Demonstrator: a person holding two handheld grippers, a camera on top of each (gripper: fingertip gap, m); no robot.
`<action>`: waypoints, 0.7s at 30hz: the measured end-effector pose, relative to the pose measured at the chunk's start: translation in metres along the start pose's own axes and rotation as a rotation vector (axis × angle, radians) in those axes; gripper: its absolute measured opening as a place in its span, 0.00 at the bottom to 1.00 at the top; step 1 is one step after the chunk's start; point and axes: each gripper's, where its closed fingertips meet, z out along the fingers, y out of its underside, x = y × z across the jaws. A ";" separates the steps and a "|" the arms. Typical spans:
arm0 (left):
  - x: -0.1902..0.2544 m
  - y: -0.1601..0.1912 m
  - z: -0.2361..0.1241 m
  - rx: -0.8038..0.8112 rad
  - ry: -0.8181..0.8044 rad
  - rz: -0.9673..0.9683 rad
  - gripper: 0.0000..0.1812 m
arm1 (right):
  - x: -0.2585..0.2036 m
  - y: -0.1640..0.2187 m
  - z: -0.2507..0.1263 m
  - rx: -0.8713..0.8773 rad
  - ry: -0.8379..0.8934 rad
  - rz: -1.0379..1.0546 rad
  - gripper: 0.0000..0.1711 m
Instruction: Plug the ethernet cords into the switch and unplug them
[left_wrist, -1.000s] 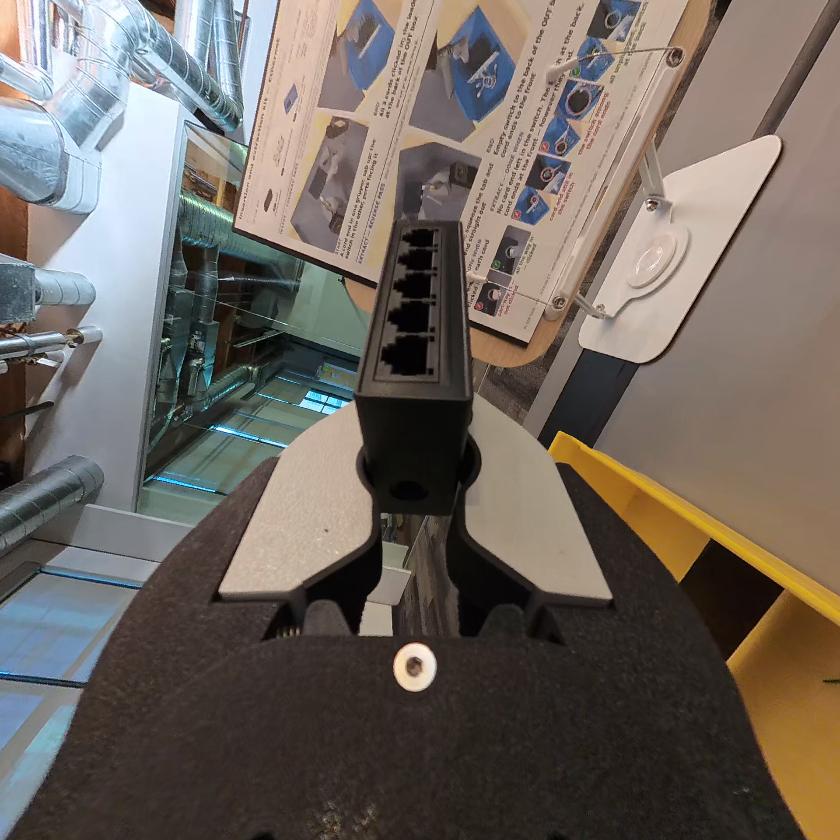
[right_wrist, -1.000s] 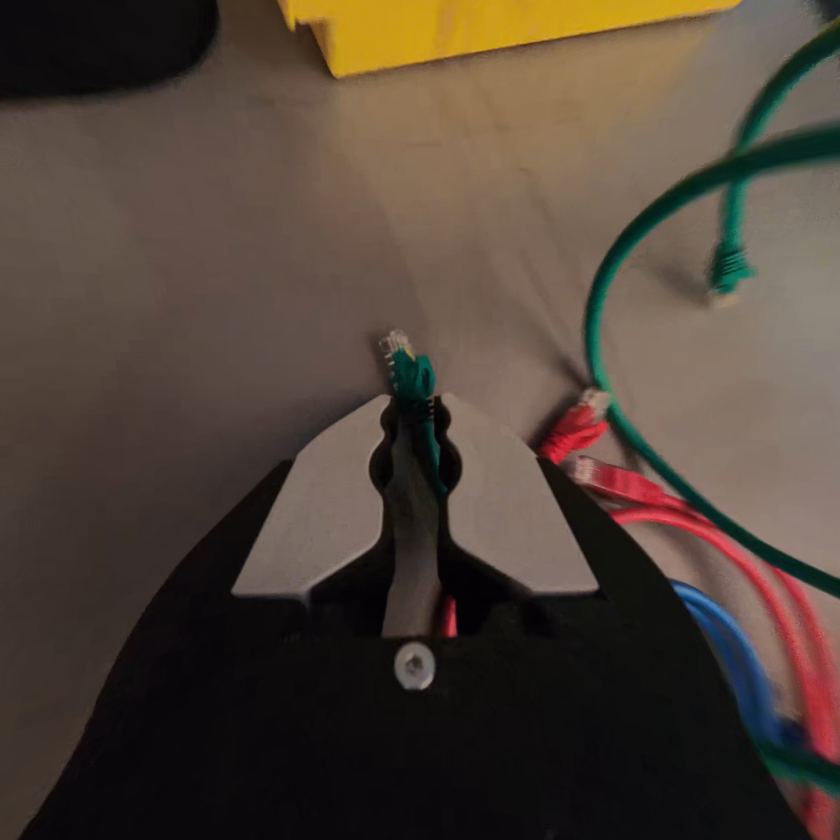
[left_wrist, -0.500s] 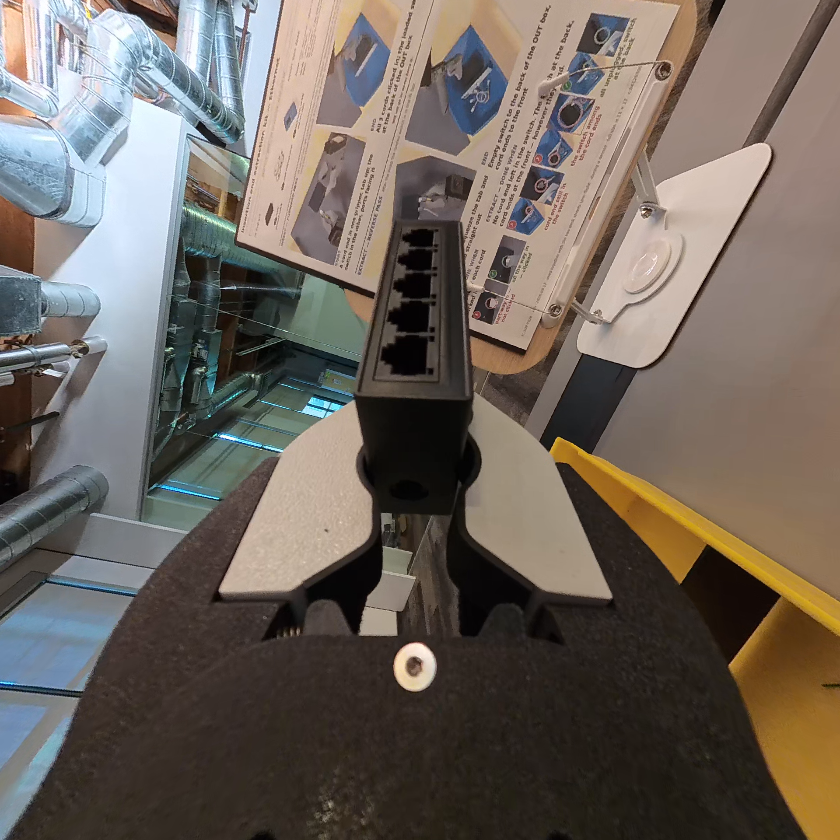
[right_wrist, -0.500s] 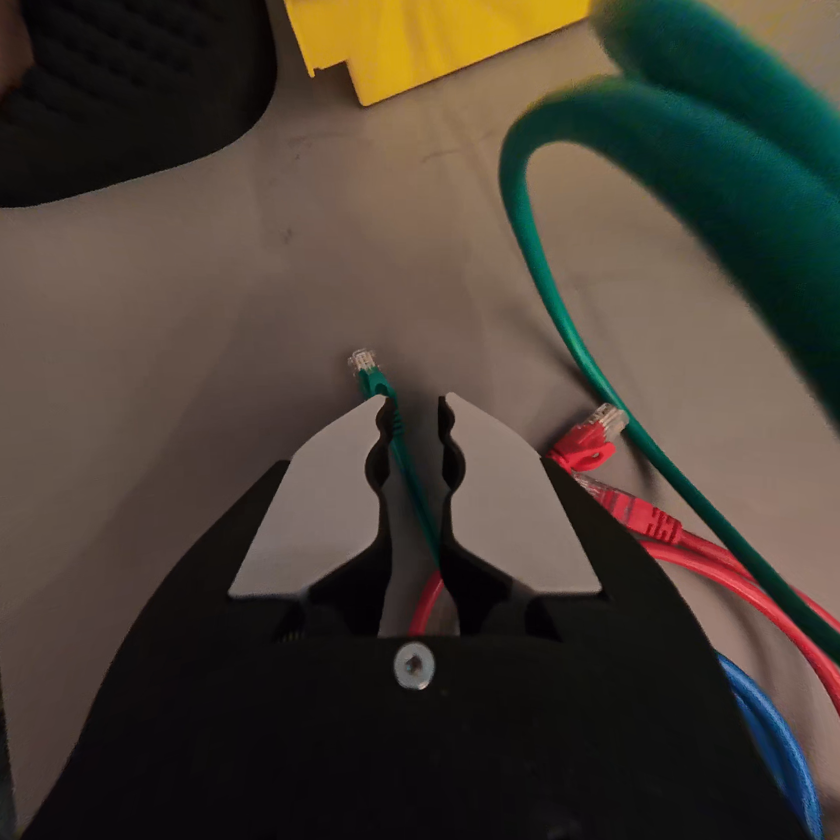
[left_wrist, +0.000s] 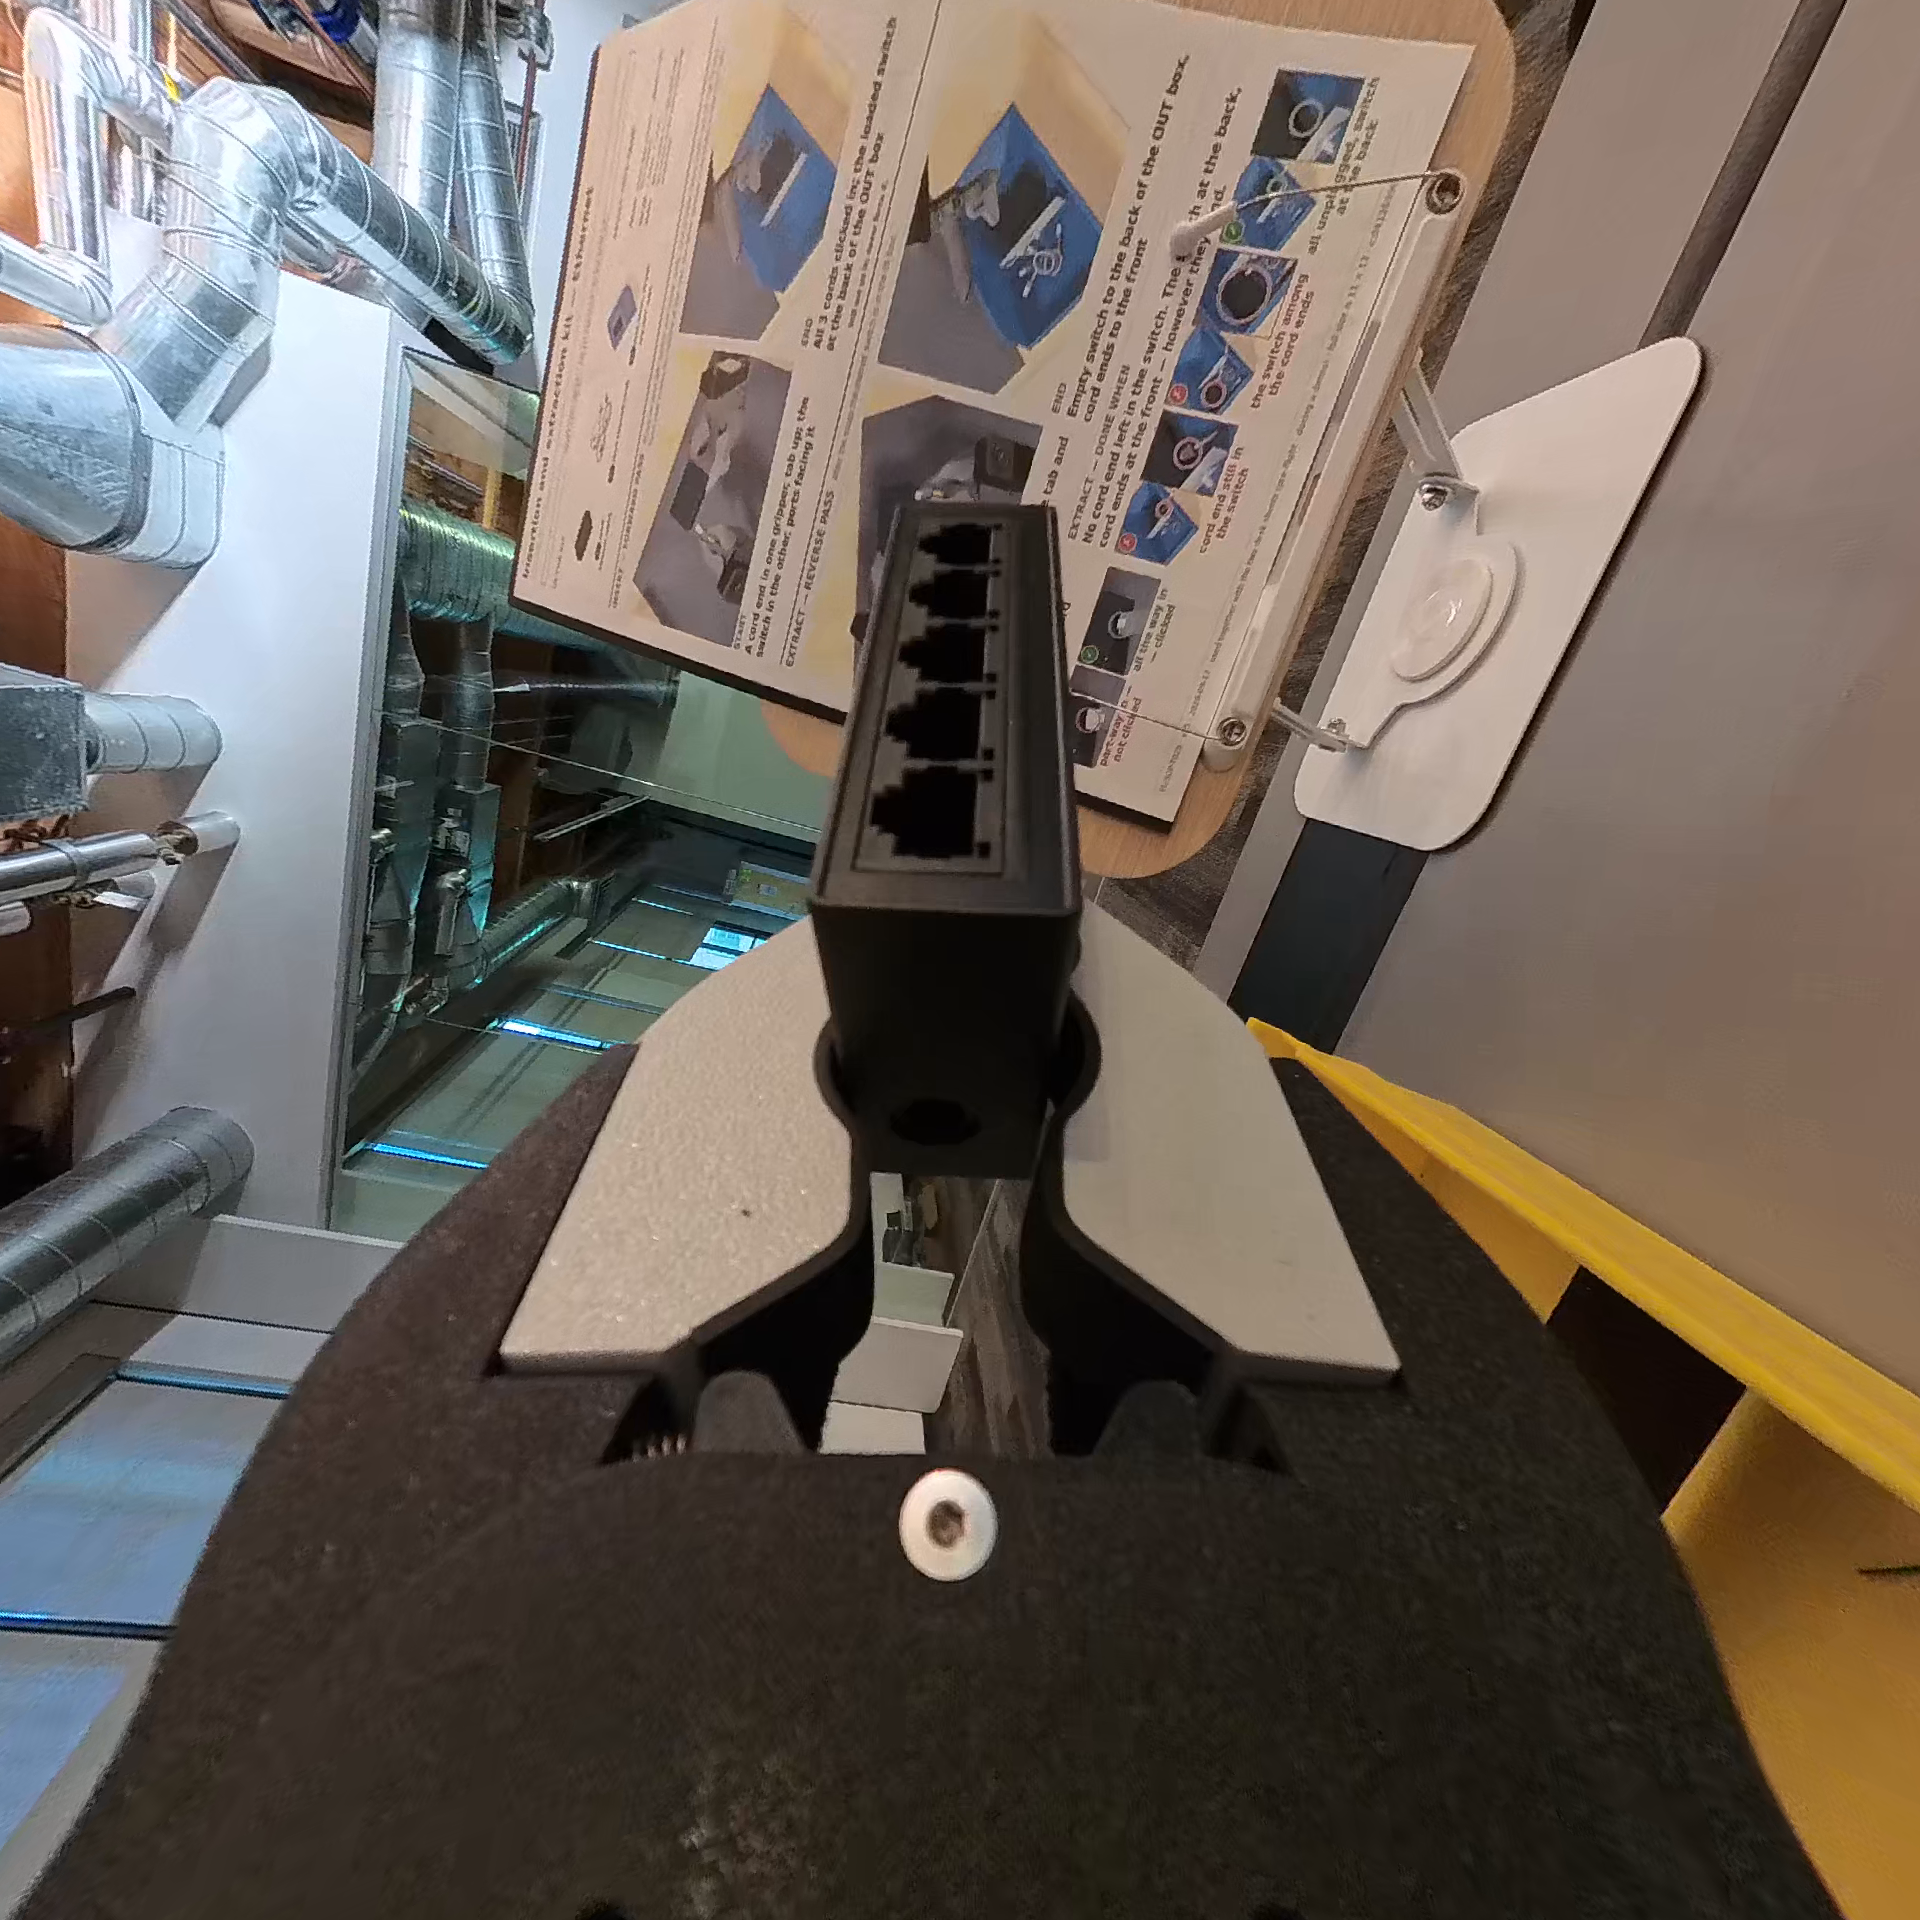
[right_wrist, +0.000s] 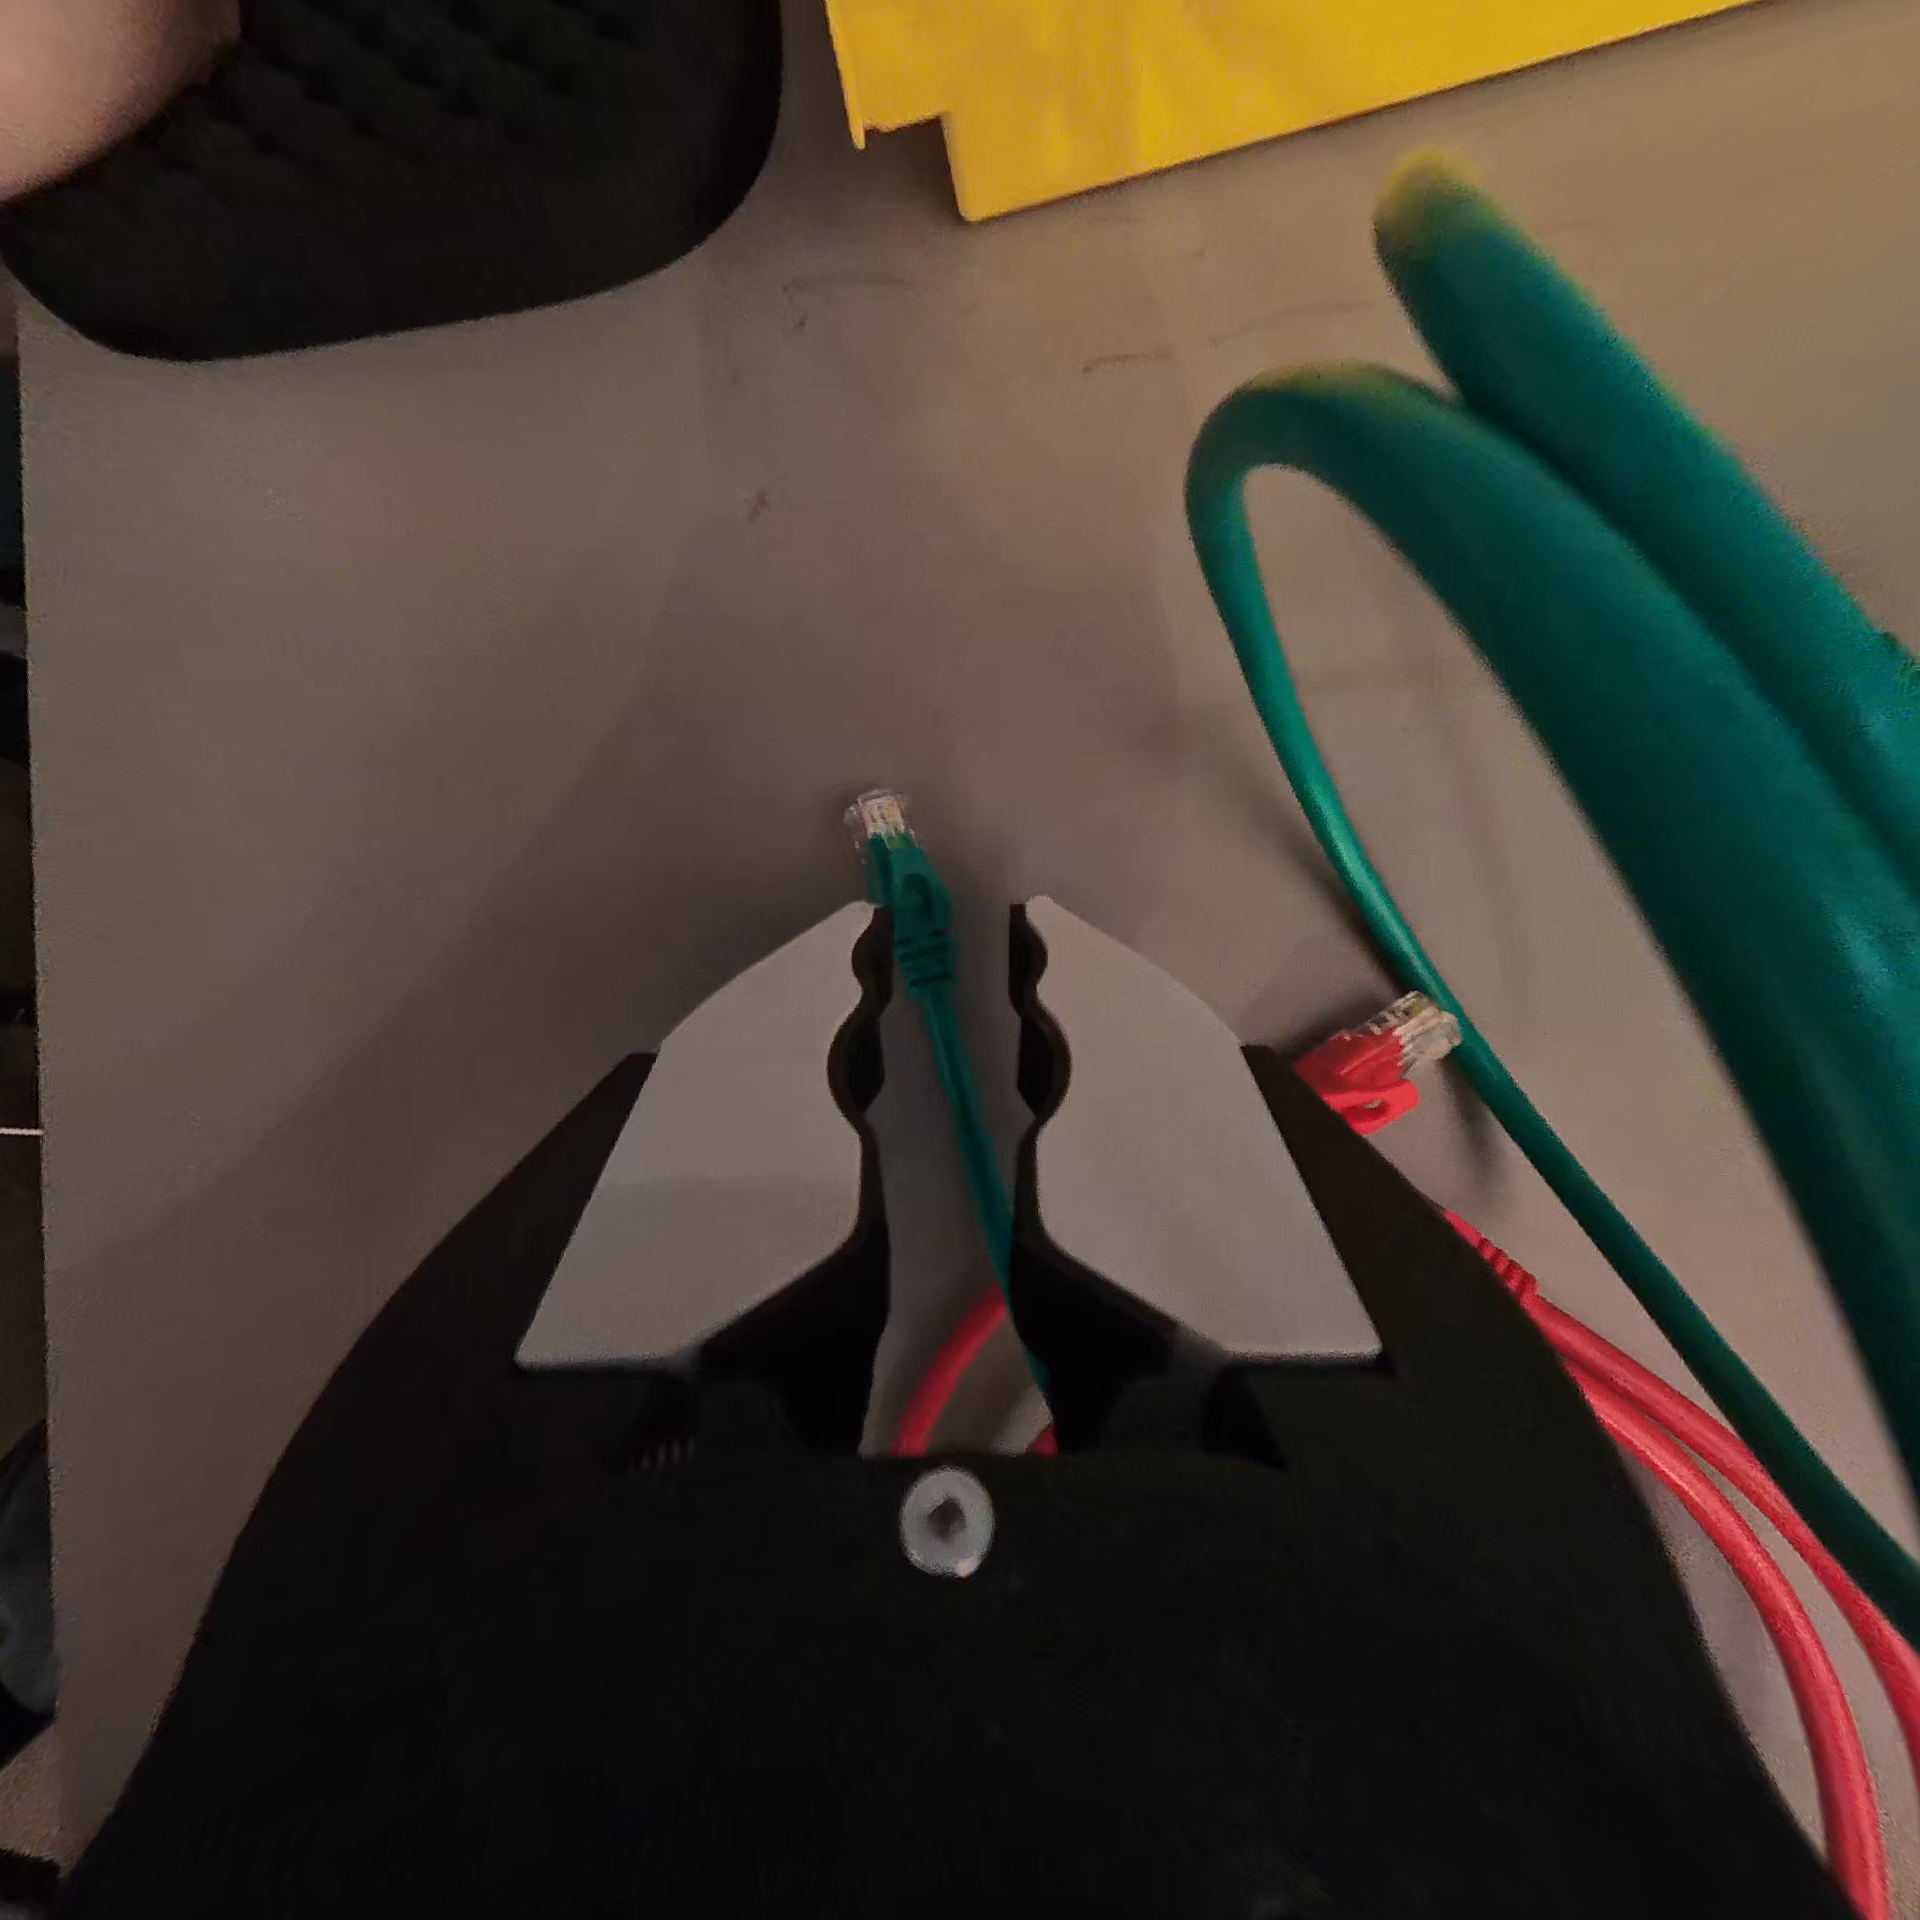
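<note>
One black switch (left_wrist: 951, 831) sits pinched at its near end between the two grey, matte fingers of the left gripper (left_wrist: 954, 1049) — a smooth plastic box whose long axis runs straight away from the camera, with five square ports in a single row along the face turned to the lens. Behind it hangs one instruction board (left_wrist: 987, 364) with rounded corners, and ribbed silver ducts (left_wrist: 260, 218) fill the left side. The right gripper (right_wrist: 943, 914) is spread, its scalloped inner edges apart around one green cord (right_wrist: 940, 1029) without pressing it; the clear plug (right_wrist: 881, 816) points away over the grey table (right_wrist: 468, 675). Thick green loops (right_wrist: 1558, 623) blur at right. One red plug (right_wrist: 1371, 1055) lies just beside the right finger — two red cord (right_wrist: 1714, 1455) strands trail back. One yellow bin (right_wrist: 1195, 83) stands beyond.
</note>
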 end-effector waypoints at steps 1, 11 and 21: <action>0.000 -0.001 0.000 0.001 0.001 0.000 0.16 | 0.000 0.001 0.001 -0.012 -0.006 0.001 0.13; 0.002 -0.002 0.000 0.005 0.004 0.005 0.16 | -0.010 0.003 0.005 -0.036 -0.119 -0.014 0.12; 0.002 -0.004 0.000 0.009 0.002 0.008 0.16 | -0.018 0.006 0.012 -0.065 -0.154 -0.066 0.13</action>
